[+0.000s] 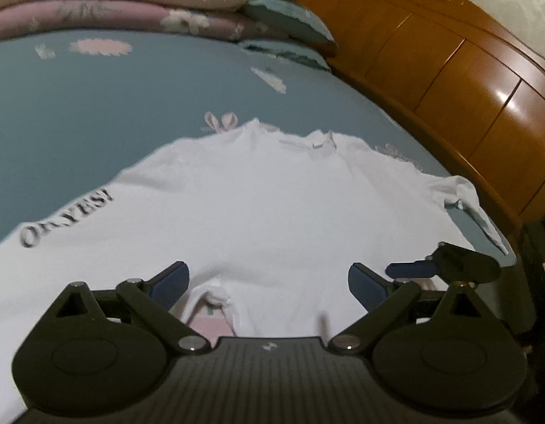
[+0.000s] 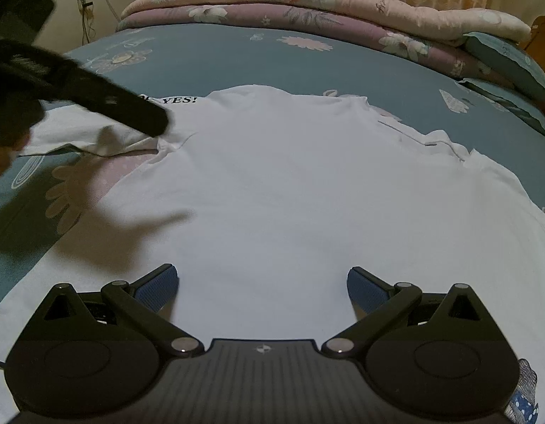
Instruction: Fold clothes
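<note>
A white T-shirt [image 1: 272, 205] lies spread on a blue flowered bed sheet [image 1: 95, 106], its black "OK YES!" lettering [image 1: 65, 217] at the left. My left gripper [image 1: 268, 282] hovers open over the shirt's near edge, where a small bunched fold of white cloth [image 1: 215, 296] sits between the fingers without being pinched. One blue finger [image 1: 410, 269] of the right gripper shows at the right. In the right wrist view my right gripper [image 2: 261, 286] is open over the flat T-shirt [image 2: 290, 194]. The left gripper [image 2: 145, 116] is a dark blur over a rumpled sleeve [image 2: 95, 137].
Folded pink floral quilts [image 2: 307, 3] are stacked along the far side of the bed, with teal pillows [image 1: 290, 17] beside them. A glossy wooden headboard [image 1: 449, 70] runs along the right. Cables hang on the wall [image 2: 85, 7] at the far left.
</note>
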Demonstrator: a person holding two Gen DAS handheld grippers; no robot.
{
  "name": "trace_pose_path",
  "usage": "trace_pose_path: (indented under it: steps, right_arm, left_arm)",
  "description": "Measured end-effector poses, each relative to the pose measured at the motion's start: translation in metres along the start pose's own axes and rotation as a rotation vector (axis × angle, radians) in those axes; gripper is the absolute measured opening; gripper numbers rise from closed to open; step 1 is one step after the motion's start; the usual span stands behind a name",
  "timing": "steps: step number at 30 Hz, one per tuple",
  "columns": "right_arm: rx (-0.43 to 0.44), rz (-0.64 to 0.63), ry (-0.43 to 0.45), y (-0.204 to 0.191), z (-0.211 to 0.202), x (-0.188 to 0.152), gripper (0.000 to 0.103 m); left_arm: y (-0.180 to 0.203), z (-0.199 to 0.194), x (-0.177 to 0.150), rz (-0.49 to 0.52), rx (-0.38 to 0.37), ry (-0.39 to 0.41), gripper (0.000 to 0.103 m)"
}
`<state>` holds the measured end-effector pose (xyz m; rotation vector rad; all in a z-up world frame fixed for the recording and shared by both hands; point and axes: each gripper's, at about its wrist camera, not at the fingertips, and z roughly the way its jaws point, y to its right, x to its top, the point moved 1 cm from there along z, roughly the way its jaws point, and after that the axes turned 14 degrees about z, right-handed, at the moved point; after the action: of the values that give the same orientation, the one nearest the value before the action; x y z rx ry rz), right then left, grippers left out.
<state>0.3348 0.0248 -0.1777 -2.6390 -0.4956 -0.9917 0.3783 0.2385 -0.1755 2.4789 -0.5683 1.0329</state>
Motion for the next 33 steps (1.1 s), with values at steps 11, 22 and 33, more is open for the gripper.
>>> trace_pose_path:
  steps: [11, 22, 33]
  right_arm:
    - [0.008, 0.001, 0.020, 0.002, -0.001, -0.003, 0.103]
    - [-0.004, 0.008, 0.013, 0.001, -0.001, -0.002, 0.103]
    - [0.044, 0.083, -0.102, -0.005, -0.015, 0.009, 0.103]
  left_arm:
    - [0.004, -0.012, -0.027, 0.035, 0.024, -0.053, 0.097]
    - [-0.016, -0.033, -0.030, -0.024, 0.114, -0.059, 0.097]
    - [-0.011, -0.093, -0.056, -0.032, 0.181, -0.024, 0.097]
